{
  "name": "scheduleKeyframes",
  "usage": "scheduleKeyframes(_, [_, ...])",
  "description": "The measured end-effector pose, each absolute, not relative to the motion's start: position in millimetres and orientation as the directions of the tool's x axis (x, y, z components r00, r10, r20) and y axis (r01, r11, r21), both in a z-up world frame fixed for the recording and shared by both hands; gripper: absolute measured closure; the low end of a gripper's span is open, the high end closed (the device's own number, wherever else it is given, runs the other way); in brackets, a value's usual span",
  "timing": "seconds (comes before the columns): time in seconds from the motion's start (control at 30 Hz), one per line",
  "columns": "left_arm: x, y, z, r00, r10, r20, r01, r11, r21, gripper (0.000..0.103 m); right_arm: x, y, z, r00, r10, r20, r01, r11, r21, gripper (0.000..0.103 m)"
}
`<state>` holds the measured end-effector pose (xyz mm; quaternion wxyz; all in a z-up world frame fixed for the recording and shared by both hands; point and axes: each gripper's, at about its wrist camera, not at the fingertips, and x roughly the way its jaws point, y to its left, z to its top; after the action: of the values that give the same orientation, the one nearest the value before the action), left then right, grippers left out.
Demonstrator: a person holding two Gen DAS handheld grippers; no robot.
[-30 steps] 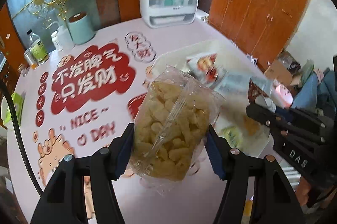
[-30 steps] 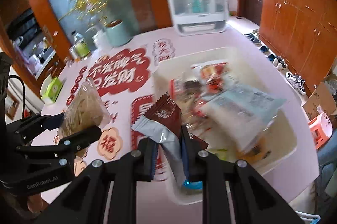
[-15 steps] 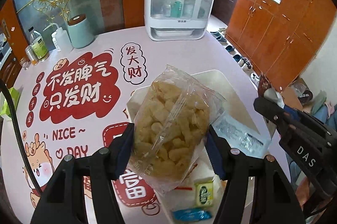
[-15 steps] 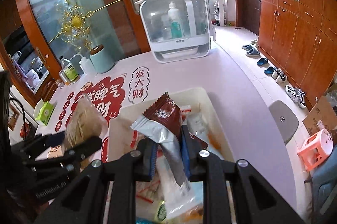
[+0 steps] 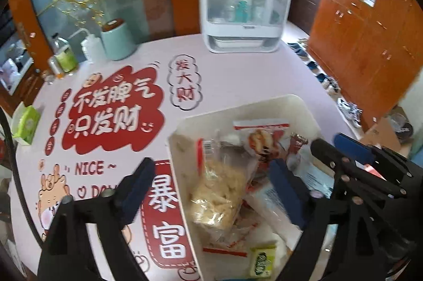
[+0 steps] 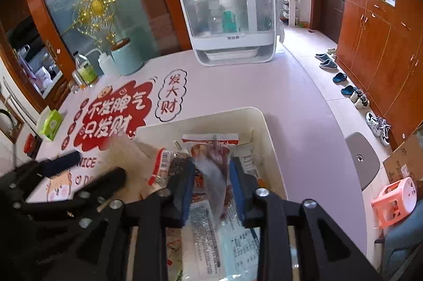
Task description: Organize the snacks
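A white bin (image 5: 298,102) on the pink table holds several snack packets. A clear bag of pale puffed sticks (image 5: 219,193) lies blurred in the bin, between the fingers of my left gripper (image 5: 211,191), which is open just above the bin. My right gripper (image 6: 212,186) has opened over the same bin (image 6: 261,122). A brown and silver packet (image 6: 214,170) sits blurred between its blue pads without being pinched. The right gripper shows in the left wrist view (image 5: 343,167).
A white clear-fronted cabinet (image 5: 243,9) stands at the table's far side. A mint canister (image 5: 116,40), bottles (image 5: 62,56) and a green tissue pack (image 5: 26,122) sit at the left. Red printed decals (image 5: 111,106) cover the table top. Wooden cupboards (image 6: 375,43) line the right wall.
Both grippers have opened over the bin. The puffed-stick bag has dropped from the left gripper into the bin, and the brown packet has slipped down out of the right gripper's hold.
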<state>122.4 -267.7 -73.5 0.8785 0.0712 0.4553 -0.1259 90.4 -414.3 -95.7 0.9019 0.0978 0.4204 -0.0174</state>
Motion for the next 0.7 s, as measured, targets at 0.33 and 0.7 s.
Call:
scheduleKeyframes(0.33, [115.0, -251.9, -77.2, 0.55, -0.142, -0.823, 0.233, 0.973, -0.012, 0.001, 82.6, -421.0, -114.3, 0.619, 0.09, -0.781, 0.103, 0.976, 0.194, 0.033])
scheduleKeyframes(0.7, [79.7, -223.4, -75.0, 0.542, -0.113, -0.833, 0.178, 0.984, -0.018, 0.001, 63.1, -403.4, -112.7, 0.615, 0.128, -0.778, 0.07, 0.974, 0.216, 0.033])
